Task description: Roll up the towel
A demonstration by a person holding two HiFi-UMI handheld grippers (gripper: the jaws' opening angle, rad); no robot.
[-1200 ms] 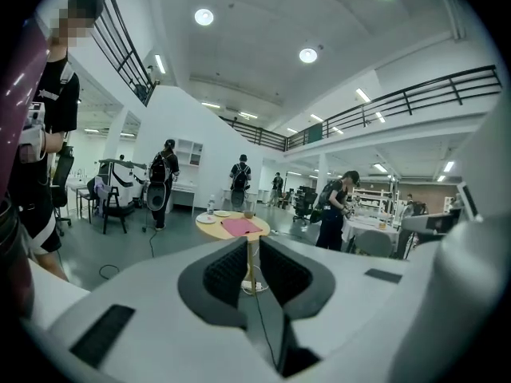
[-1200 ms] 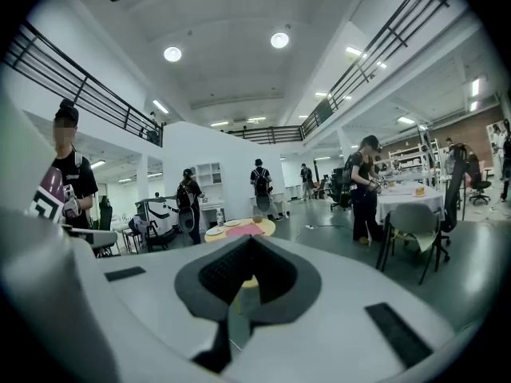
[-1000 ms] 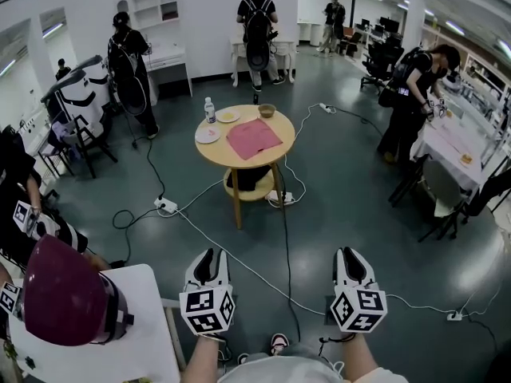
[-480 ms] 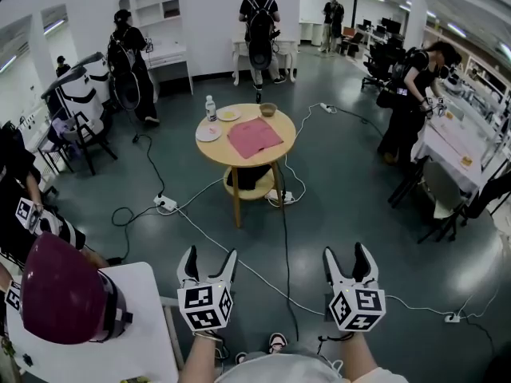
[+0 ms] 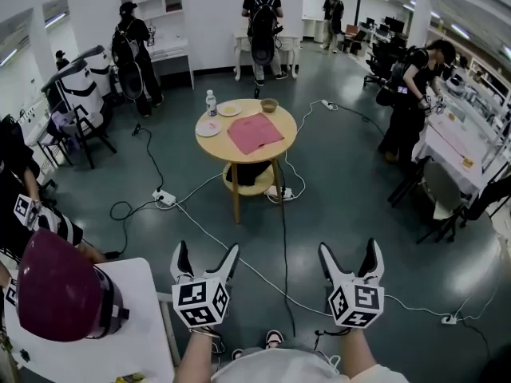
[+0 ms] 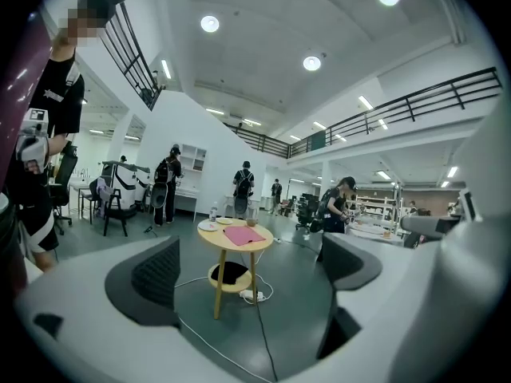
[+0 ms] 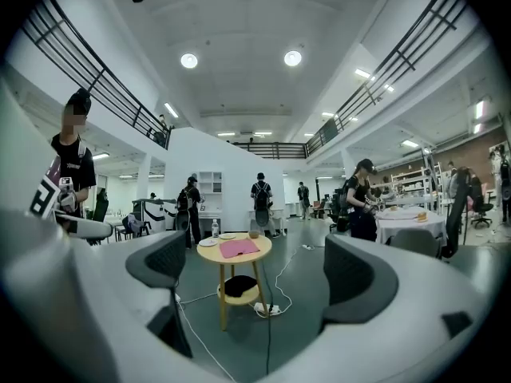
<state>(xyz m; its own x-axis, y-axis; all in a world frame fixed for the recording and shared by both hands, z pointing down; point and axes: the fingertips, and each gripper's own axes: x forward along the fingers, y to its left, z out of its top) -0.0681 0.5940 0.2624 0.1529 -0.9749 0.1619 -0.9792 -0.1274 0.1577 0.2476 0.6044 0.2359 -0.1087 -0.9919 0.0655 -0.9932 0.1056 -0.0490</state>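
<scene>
No rolling is done yet. The pink towel [image 5: 254,132] lies flat and unrolled on the round table [image 5: 214,152], and both grippers are well short of the table. The fingers of the left gripper [image 5: 206,250] and right gripper [image 5: 349,247] have just been spreading and now stand wide apart, holding nothing. The approach, the grasp and the roll all remain. On the table I count one towel, one bottle [image 5: 211,102], one bowl [image 5: 268,105] and two plates [image 5: 207,128] [image 5: 229,110].
</scene>
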